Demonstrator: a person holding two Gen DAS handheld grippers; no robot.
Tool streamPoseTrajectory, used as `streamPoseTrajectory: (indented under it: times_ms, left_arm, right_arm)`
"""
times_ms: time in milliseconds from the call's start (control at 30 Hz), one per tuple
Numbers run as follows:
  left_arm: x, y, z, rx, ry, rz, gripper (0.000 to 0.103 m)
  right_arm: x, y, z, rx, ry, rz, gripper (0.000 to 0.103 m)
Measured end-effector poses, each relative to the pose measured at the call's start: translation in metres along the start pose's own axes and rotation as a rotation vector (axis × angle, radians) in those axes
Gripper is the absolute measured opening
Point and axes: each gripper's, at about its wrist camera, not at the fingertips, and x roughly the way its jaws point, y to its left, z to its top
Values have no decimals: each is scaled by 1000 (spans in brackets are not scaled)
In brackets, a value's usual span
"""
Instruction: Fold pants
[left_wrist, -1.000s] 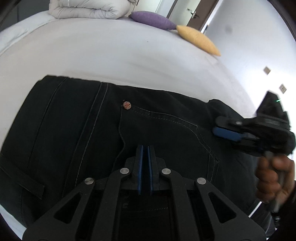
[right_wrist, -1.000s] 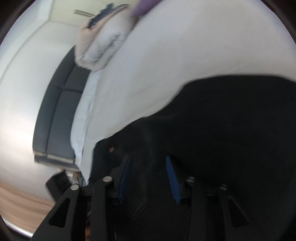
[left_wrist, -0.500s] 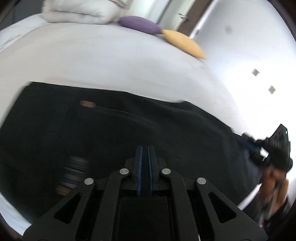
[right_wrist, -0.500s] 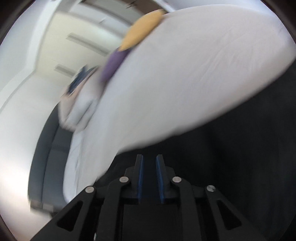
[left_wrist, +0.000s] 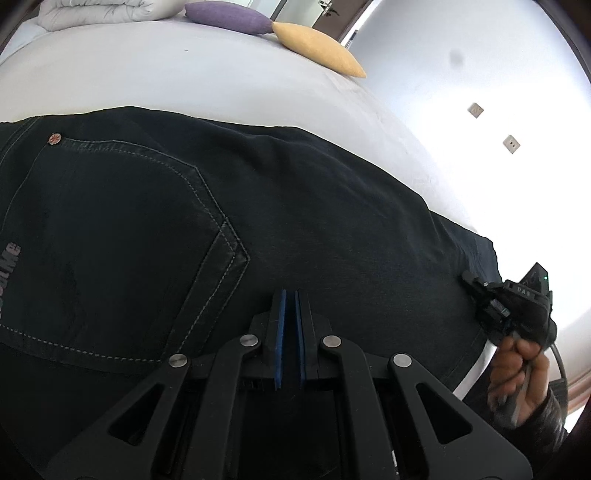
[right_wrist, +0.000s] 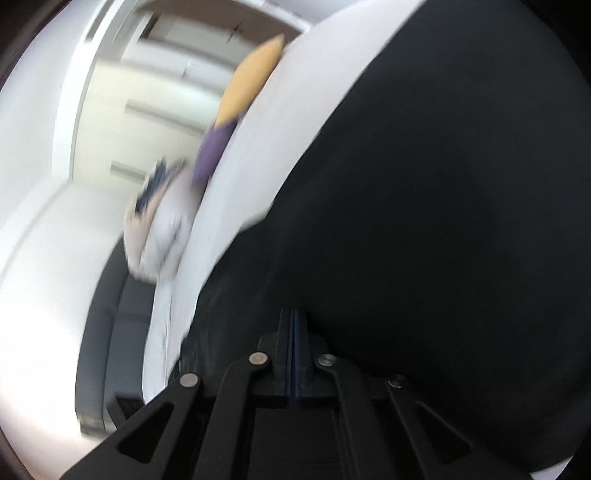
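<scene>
Dark pants (left_wrist: 258, 221) lie spread flat across the white bed (left_wrist: 184, 74), back pocket up. The left gripper (left_wrist: 290, 299) hovers over them, pads nearly together with nothing between. The right gripper (right_wrist: 293, 321), held in a hand (left_wrist: 517, 373) at the pants' far leg end, has its jaws pressed fully together with nothing visible between them. A purple cushion (left_wrist: 225, 16), a yellow cushion (left_wrist: 317, 48) and a folded duvet (left_wrist: 110, 11) sit at the bed's head, well clear; a dark sofa (right_wrist: 110, 332) stands beside the bed.

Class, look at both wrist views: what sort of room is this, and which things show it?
Most likely a bedroom: dark pants lie on a bed with a white sheet, a purple cushion and a yellow cushion at its far end, beside a folded duvet.
</scene>
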Motion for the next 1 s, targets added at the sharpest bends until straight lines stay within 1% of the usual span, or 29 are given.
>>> streamPoseTrajectory:
  times_ms: [67,133,233,300,367,433,500,567,600,633,667,733,767,800,833,867,900,967,1000]
  left_arm:
    - [-2,3,-3,7,-2,2,5]
    - [-4,8,-1,6,-2,-5,5]
    - [10,12,-12,-2,-4,-19,5]
    - [11,16,-14,-3,-6,-28,5]
    - [11,20,-15,-8,-7,-36,5]
    - [14,20,-14,-15,-8,-43,5]
    - [16,17,-12,-18,-10,-47,5]
    - [10,19,-9,-22,-13,-55,5]
    - [11,20,-10,-25,-15,-60,5]
    - [12,19,-11,-29,-17,-62,5]
    - [13,20,-11,-32,-20,-61,5]
    - [13,19,-12,-32,-22,-54,5]
    - [12,19,-12,-36,-23,-49,5]
    - [12,18,-13,-40,-23,-43,5]
    - [12,18,-13,-43,-24,-36,5]
    - [12,16,-13,-48,-25,-29,5]
    - [9,14,-12,-60,-26,-23,5]
    - [5,7,-10,-55,-23,-11,5]
    - [1,3,-7,-39,-16,-1,5]
  right_arm:
    - [-22,-21,20,53,-72,-17,0]
    - [-45,-40,37,96,-152,-53,0]
    - [-78,-65,57,139,-257,-84,0]
    - [-93,-75,67,145,-291,-86,0]
    - [-100,-71,70,109,-315,-120,0]
    - [-112,-72,76,87,-360,-160,0]
    - [-127,-81,80,118,-401,-211,0]
    - [-156,-95,86,148,-434,-241,0]
    - [-172,-96,85,146,-461,-276,3]
    - [-179,-92,80,147,-475,-292,9]
    - [-188,-91,80,151,-489,-285,12]
    - [-208,-90,74,147,-489,-254,16]
    - [-212,-83,68,140,-481,-230,21]
    - [-207,-68,60,135,-473,-198,24]
    - [-208,-62,55,126,-463,-173,31]
    - [-203,-53,46,106,-438,-155,40]
    - [-195,-44,38,97,-413,-143,42]
    - [-174,-29,24,94,-350,-83,48]
    - [-161,-18,24,100,-316,-87,48]
